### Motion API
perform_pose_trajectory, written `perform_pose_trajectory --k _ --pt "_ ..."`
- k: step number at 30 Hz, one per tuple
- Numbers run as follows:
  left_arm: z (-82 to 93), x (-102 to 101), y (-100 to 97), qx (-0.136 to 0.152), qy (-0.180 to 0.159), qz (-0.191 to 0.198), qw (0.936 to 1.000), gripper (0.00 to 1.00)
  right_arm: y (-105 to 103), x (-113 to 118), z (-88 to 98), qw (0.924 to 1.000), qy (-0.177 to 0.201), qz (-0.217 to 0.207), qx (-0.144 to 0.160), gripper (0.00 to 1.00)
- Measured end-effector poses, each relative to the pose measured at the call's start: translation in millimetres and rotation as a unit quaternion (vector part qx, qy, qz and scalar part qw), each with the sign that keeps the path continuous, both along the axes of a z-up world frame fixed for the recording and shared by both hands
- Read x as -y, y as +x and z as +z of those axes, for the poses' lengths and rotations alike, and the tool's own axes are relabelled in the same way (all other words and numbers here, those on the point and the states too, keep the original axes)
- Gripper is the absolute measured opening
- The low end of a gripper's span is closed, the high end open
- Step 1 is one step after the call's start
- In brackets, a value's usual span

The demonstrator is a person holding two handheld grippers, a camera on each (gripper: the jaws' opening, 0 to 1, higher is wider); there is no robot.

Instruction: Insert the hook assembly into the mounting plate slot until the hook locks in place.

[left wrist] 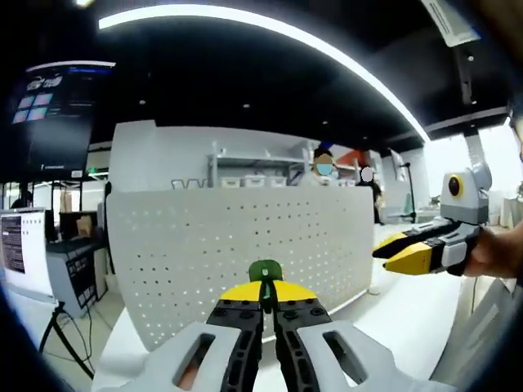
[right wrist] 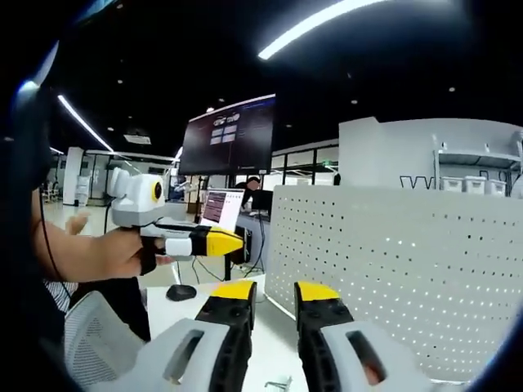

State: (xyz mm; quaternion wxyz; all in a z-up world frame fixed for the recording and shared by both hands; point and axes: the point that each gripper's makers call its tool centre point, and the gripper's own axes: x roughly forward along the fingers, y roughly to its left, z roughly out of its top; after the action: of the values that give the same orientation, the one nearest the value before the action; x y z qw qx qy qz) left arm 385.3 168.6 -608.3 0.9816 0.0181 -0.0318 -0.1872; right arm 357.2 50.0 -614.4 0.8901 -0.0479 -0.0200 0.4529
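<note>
My left gripper (left wrist: 265, 292) is shut on a small green hook (left wrist: 265, 272), which sticks up between its yellow-tipped jaws. Just beyond the hook stands the white perforated mounting plate (left wrist: 245, 245), upright on the table; the hook is close to its face, and I cannot tell whether they touch. My right gripper (right wrist: 275, 294) is open with nothing between its fingers, facing the plate (right wrist: 400, 269) from its left end. In the left gripper view the right gripper (left wrist: 406, 250) comes in from the right, held by a hand. In the right gripper view the left gripper (right wrist: 221, 242) comes in from the left.
The plate stands on a white table (right wrist: 270, 343). A black mouse (right wrist: 181, 291) lies on the table's far side, with a monitor (right wrist: 219, 208) and a large dark screen (right wrist: 229, 135) behind. A desk with a monitor (left wrist: 16, 241) is at left. Shelves (left wrist: 253, 171) and people stand behind the plate.
</note>
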Motion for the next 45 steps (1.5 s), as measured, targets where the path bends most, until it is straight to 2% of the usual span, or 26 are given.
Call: perform_pose_trajectory --k 16,28,40,43,45 --pt "24.2 -19 33.2 0.019 0.015 0.038 0.999 0.03 7 27 2.7 0.9994 0.003 -0.035 0.0 0.21" --pt "41.0 -39 66.9 0.027 0.007 0.067 0.9973 0.03 10 37 3.7 0.9987 0.004 -0.051 0.001 0.22" --pt "53.2 -40 104.6 0.037 -0.003 0.085 0.9957 0.03 15 50 -0.9 0.9975 0.007 -0.07 -0.006 0.22" --pt "53.7 -39 113.1 0.042 0.014 0.094 0.9946 0.03 16 54 -2.1 0.9971 0.008 -0.075 -0.008 0.22" --pt "54.3 -38 117.2 0.043 0.014 0.094 0.9945 0.03 17 56 -3.2 0.9969 0.008 -0.078 -0.01 0.22"
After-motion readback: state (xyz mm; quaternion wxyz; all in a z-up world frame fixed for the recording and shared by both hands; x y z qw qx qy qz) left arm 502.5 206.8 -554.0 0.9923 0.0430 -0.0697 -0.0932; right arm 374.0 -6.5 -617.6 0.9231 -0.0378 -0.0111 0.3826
